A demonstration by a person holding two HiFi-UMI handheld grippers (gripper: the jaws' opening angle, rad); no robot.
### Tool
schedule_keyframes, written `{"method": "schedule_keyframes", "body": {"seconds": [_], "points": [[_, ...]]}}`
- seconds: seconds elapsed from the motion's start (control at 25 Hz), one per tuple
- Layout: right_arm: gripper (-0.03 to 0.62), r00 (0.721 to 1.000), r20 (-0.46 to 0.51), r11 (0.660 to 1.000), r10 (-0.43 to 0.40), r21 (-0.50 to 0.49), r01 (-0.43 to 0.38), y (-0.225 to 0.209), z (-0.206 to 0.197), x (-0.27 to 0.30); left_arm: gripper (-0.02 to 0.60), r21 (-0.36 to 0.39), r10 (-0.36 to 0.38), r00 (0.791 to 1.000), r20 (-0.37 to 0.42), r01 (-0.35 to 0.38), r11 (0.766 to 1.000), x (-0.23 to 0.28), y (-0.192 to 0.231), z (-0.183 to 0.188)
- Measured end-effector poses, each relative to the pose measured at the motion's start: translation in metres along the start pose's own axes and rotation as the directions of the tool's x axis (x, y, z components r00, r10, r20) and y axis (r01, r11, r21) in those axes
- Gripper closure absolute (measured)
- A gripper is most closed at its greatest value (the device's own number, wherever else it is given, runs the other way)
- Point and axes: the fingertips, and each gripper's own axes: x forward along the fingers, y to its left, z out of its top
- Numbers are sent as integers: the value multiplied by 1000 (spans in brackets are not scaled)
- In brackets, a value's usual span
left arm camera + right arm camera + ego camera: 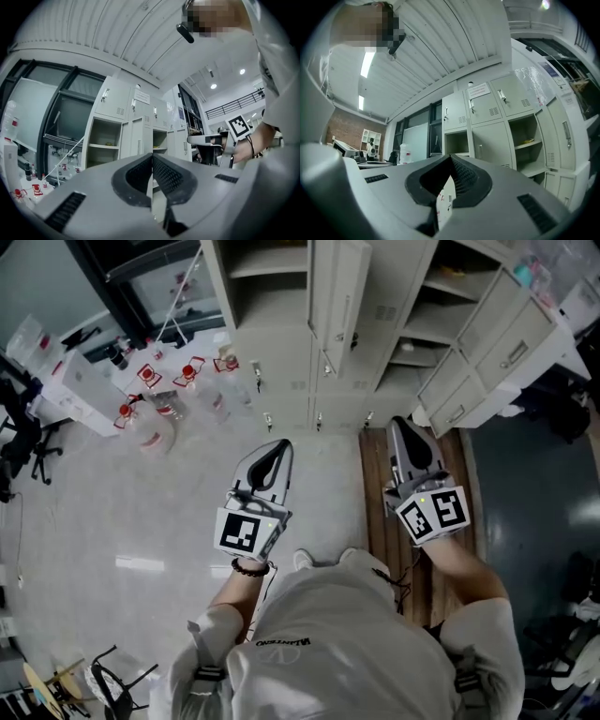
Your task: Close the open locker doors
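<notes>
Left of the lockers [281, 362], a cluster of bottles [150, 409] with red tags stands on the floor, clear of any door's swing. The left gripper [273, 454] is held out in front of the lockers, well short of them and pointed their way. Its fingers are pressed tight together on nothing, likely because a door here wants a push, not a grip. Straight ahead the middle door [339, 296] stands swung out from the lockers, with bare shelves showing on either side. The right gripper [403, 432] is held the same way, its fingers closed and empty. At the lockers' right end, the end doors [502, 348] hang wide open. Neither gripper touches a door, so the closing seems not yet begun.
</notes>
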Motion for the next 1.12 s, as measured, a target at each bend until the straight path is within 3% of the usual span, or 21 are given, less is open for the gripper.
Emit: {"method": "schedule_keyframes", "body": {"seconds": [0.48, 0.84, 1.12], "points": [[583, 998, -16, 998, 59, 16, -59, -38, -19, 50, 577, 13, 10, 1000, -25, -10, 1000, 70, 6, -17], [583, 990, -12, 989, 140, 56, -139, -100, -33, 104, 577, 68, 86, 993, -79, -81, 994, 165, 9, -42], [583, 972, -22, 969, 236, 85, -233, -132, -43, 141, 577, 89, 186, 975, -120, -176, 980, 218, 15, -65]]}}
